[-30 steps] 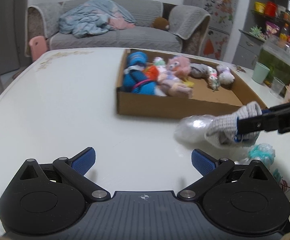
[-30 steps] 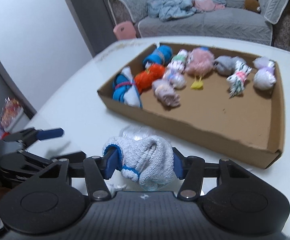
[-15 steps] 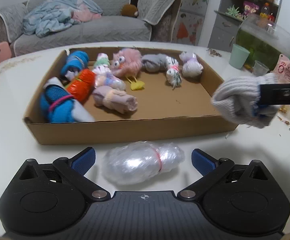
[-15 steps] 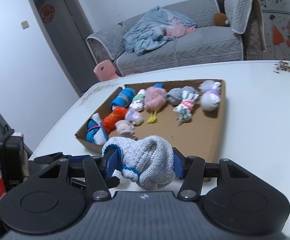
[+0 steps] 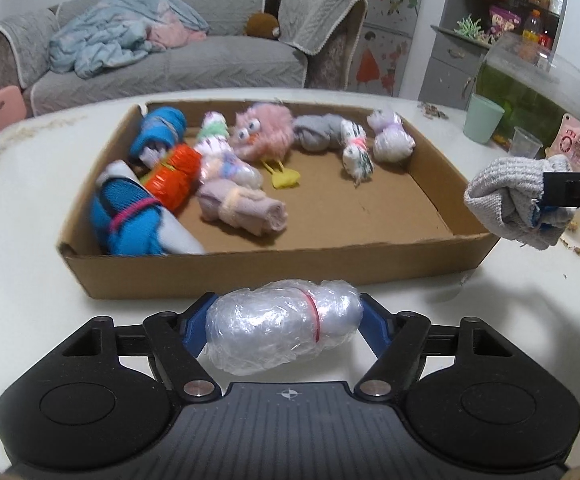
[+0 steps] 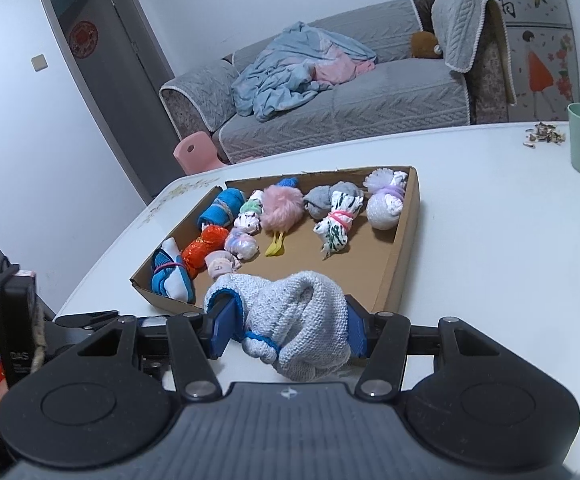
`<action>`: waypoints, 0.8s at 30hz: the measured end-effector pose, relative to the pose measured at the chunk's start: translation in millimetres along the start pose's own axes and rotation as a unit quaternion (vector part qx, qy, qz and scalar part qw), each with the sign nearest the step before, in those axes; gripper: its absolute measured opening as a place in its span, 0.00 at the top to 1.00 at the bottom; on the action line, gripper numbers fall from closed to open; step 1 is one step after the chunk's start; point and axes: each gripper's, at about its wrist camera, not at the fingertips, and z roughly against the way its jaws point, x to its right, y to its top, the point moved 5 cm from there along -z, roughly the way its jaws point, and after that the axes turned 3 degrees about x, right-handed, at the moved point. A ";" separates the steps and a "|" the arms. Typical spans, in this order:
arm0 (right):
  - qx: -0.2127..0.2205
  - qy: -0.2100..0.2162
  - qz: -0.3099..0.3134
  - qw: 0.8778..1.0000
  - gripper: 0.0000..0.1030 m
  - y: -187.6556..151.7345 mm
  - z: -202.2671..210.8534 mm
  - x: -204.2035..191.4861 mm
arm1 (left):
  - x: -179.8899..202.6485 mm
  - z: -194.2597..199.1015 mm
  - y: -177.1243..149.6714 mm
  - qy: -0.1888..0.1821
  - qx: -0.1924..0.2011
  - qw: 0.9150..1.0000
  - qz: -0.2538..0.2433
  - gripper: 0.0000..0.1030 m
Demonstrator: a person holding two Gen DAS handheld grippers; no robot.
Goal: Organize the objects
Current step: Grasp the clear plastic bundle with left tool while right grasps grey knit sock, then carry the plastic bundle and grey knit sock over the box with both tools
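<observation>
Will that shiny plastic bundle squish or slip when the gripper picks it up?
The plastic-wrapped bundle looks crinkly and puffy, so it will probably squash a bit between the left gripper's closing pads. The glossy film may be slippery. Its rounded shape could roll if dropped.

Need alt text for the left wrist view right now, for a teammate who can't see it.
The left gripper has just been closing around a clear plastic-wrapped bundle on the white table, in front of a cardboard tray of rolled socks. At right, the right gripper holds a grey knit bundle.

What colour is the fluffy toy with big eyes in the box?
Pink fluffy toy, with yellow feet; clearest in the left wrist view.
</observation>
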 end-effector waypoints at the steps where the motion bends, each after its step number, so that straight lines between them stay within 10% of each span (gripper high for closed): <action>1: 0.002 -0.001 0.001 1.000 0.50 1.3 1.3 0.4 | -1.4 5.4 2.3 0.001 0.006 1.000 -0.002 0.24; 12: 0.024 -0.009 0.044 0.999 0.50 42.6 -0.2 -8.9 | -4.4 33.7 70.4 0.008 0.064 0.997 -0.034 0.24; 24: -0.004 -0.015 0.079 0.997 0.49 82.9 -54.6 -12.7 | 15.1 -40.9 122.6 -0.011 0.029 0.996 -0.084 0.24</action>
